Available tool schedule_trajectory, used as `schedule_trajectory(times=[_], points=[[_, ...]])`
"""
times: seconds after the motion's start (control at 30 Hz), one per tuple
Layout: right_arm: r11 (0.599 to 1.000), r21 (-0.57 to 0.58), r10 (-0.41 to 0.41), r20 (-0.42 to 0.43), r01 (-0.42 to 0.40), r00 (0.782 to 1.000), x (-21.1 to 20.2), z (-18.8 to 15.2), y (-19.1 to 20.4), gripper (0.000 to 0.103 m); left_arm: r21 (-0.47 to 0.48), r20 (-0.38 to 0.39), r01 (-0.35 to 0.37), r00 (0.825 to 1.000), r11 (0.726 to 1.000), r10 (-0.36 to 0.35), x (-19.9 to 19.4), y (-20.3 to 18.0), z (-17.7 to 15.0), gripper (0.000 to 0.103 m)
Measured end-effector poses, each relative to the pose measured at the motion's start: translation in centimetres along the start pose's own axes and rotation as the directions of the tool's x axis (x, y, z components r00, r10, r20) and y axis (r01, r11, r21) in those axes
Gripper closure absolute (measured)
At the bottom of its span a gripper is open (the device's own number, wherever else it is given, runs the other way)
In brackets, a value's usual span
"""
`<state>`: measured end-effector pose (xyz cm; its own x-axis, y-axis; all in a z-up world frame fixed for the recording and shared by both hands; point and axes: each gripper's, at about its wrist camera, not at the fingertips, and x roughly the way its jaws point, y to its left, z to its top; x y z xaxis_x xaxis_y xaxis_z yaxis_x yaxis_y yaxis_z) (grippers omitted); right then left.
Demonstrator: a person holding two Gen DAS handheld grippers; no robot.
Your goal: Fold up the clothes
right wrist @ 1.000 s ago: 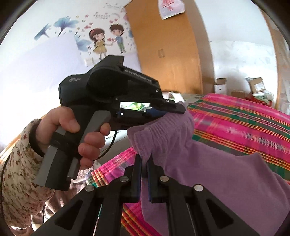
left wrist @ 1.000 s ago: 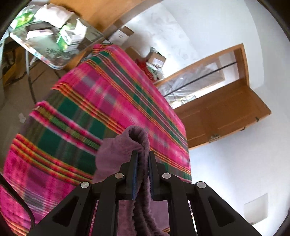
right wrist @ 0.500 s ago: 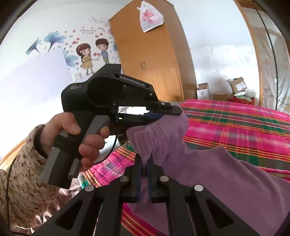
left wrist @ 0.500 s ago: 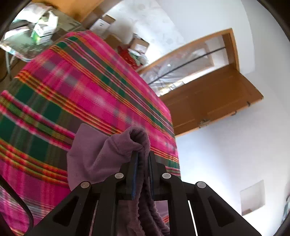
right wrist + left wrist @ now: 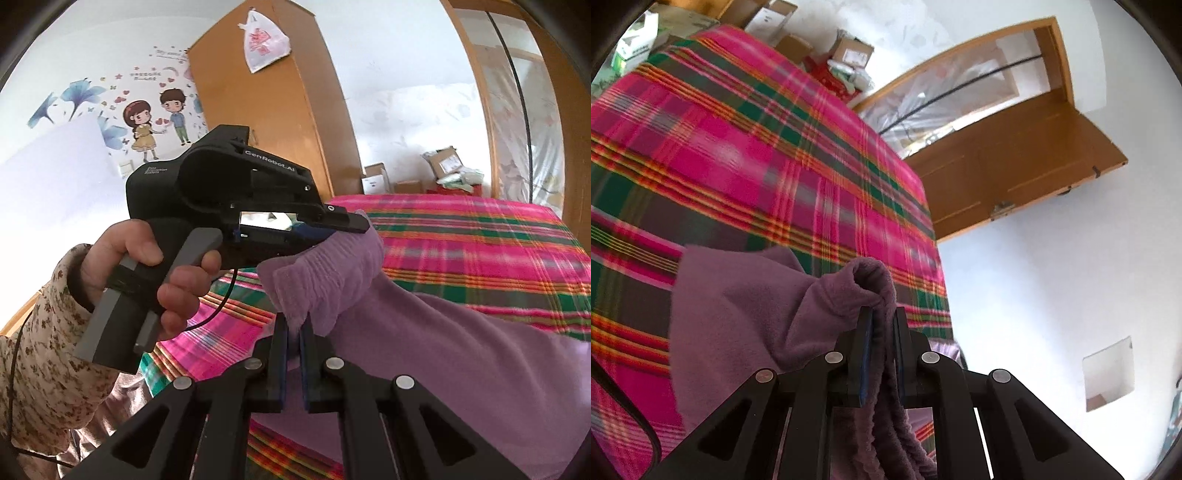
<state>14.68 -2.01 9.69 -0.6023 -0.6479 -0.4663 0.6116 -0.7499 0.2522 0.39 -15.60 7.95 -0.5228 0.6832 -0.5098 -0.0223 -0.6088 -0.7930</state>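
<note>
A purple fleece garment [image 5: 750, 314] hangs over a bed with a pink and green plaid cover [image 5: 738, 147]. My left gripper [image 5: 882, 317] is shut on a bunched, ribbed edge of the purple garment [image 5: 424, 350], which droops between its fingers. My right gripper [image 5: 293, 325] is shut on another part of the same ribbed edge. In the right wrist view the left gripper's black body [image 5: 229, 206] sits just above and to the left, held by a hand [image 5: 147, 266] in a floral sleeve. The garment spreads to the right over the plaid cover [image 5: 480, 251].
A wooden wardrobe [image 5: 273, 110] with a hanging bag stands behind the bed. Cardboard boxes [image 5: 443, 173] lie on the floor past the bed's far end. An open wooden door [image 5: 1015, 166] and a glazed doorway are at the right. A cluttered side table [image 5: 631, 40] is at the far left.
Both grippers have travelled sideways along the bed while holding the garment. More of the purple fabric now spreads over the plaid cover, and the side table has slid out of the left view.
</note>
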Motion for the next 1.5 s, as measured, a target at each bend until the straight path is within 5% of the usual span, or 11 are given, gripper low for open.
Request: schedule_trajectory(times=[0.57, 0.7, 1.03, 1.27, 1.4, 1.5], points=[[0.994, 0.094, -0.042, -0.104, 0.052, 0.994, 0.5, -4.0, -4.3, 0.097, 0.014, -0.109, -0.050, 0.993, 0.999, 0.051, 5.8, 0.8, -1.4, 0.087], [0.991, 0.130, -0.028, -0.126, 0.045, 0.992, 0.7, -4.8, -5.1, 0.097, 0.054, -0.080, -0.049, 0.995, 0.997, 0.054, 5.0, 0.1, -1.5, 0.078], [0.975, 0.223, 0.012, -0.147, 0.021, 0.989, -0.1, -6.2, -7.8, 0.091, -0.018, 0.016, -0.090, 0.996, 0.996, 0.091, 1.3, 2.6, -1.6, 0.078], [0.972, 0.226, -0.034, -0.115, 0.060, 0.993, -2.4, -5.5, -9.9, 0.091, -0.054, 0.065, -0.138, 0.988, 0.989, 0.142, -1.0, 5.5, -2.9, 0.078], [0.953, 0.301, 0.053, -0.109, -0.018, 0.993, -2.0, -4.1, -11.4, 0.070, -0.110, 0.056, -0.136, 0.988, 0.985, 0.143, -1.4, 7.3, -3.7, 0.078], [0.943, 0.327, 0.110, -0.116, -0.067, 0.987, -0.7, -3.0, -11.4, 0.070, -0.112, 0.060, -0.137, 0.988, 0.984, 0.145, -1.8, 7.7, -4.3, 0.078]])
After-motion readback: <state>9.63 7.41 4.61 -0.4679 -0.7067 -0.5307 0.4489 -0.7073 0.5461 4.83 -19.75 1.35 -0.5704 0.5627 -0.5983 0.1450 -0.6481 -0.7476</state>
